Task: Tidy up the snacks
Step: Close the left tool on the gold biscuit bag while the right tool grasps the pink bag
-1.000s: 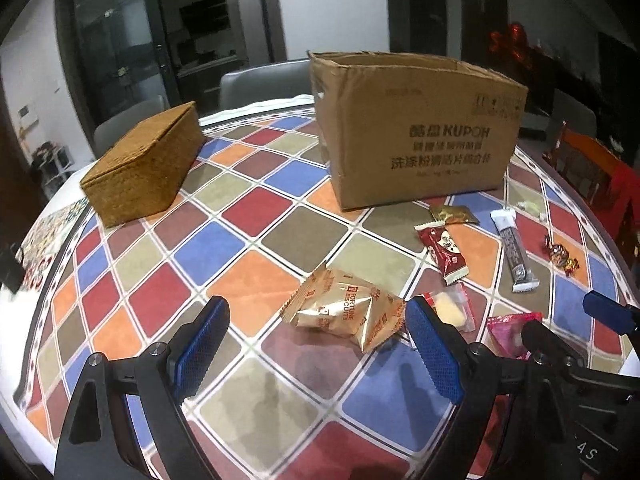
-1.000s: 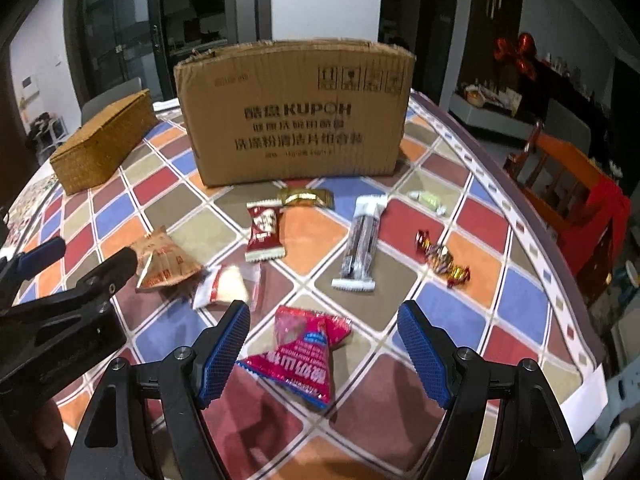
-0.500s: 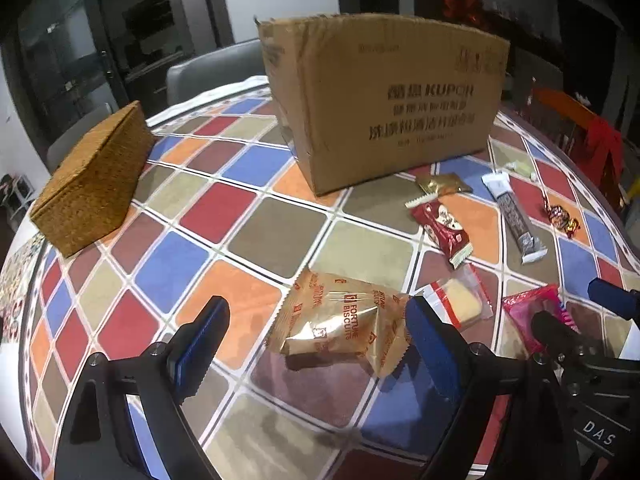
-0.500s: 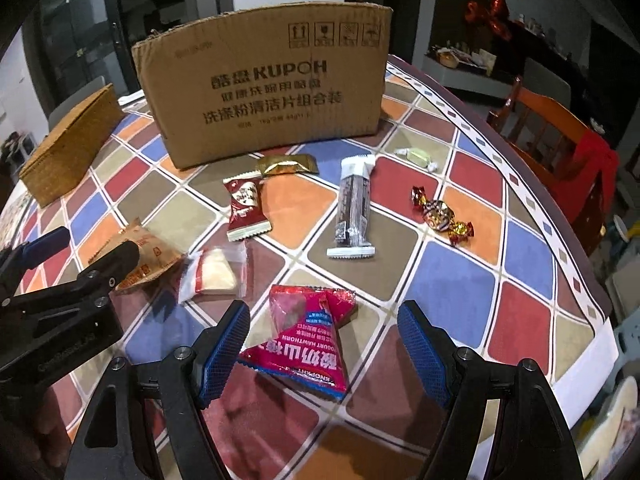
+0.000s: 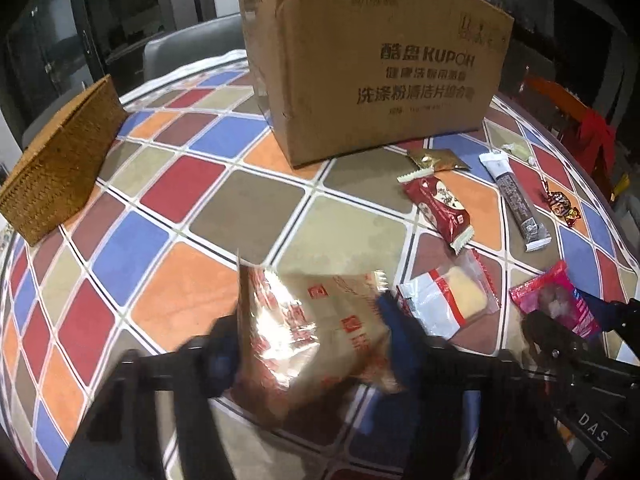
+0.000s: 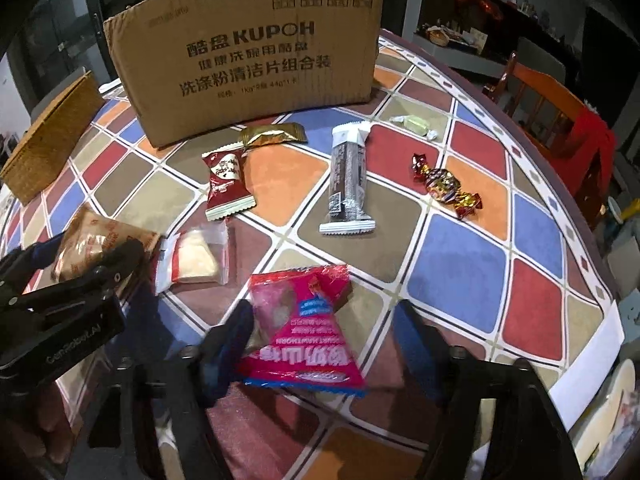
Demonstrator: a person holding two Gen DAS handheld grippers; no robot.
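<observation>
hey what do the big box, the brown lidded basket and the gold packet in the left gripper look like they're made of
Big box: matte brown corrugated cardboard, creased with a ragged top edge. Lidded basket: woven straw or rattan, judging by its ribbed texture. Gold packet: glossy plastic or foil film, with crinkles and bright glare.

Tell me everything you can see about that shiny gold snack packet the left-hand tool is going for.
The gold snack packet is a puffy pillow bag of glossy foil with red printing and crimped ends. It sits between the fingers of the left gripper, which look closed against its sides, tipped up toward the camera and blurred. Whether it is off the checkered tablecloth is unclear. A clear-wrapped yellow cake lies beside it.
</observation>
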